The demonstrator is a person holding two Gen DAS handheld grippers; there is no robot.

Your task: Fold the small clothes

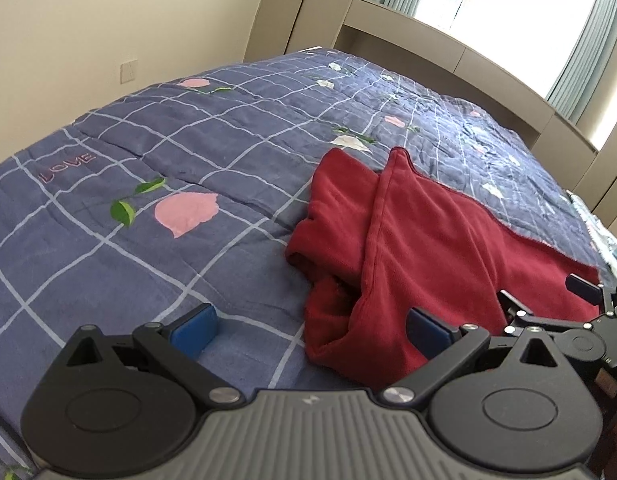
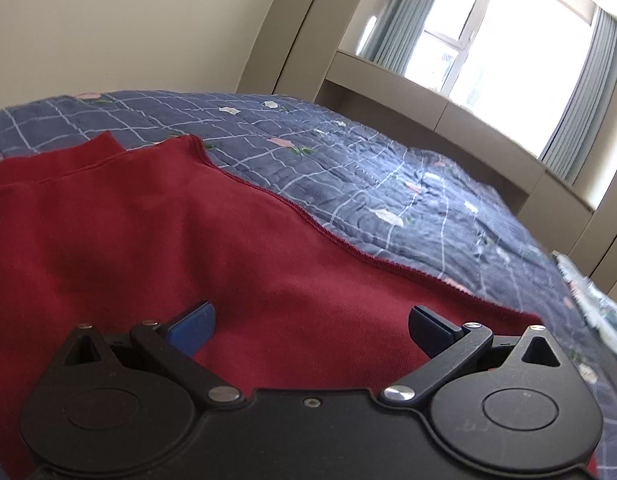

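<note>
My left gripper (image 1: 312, 330) hovers over the blue checked quilt (image 1: 148, 128), fingers spread wide and holding nothing. The red garment (image 1: 420, 240) lies rumpled on the quilt, just right of it. My right gripper (image 2: 310, 330) sits low over the garment, fingers likewise spread, empty.

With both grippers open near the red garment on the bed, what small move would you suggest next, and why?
Probably close the left gripper on the near edge of the red garment. Its jaws stand open with that bunched edge already between them, while the right gripper hovers open over flat cloth, gripping nothing.
</note>
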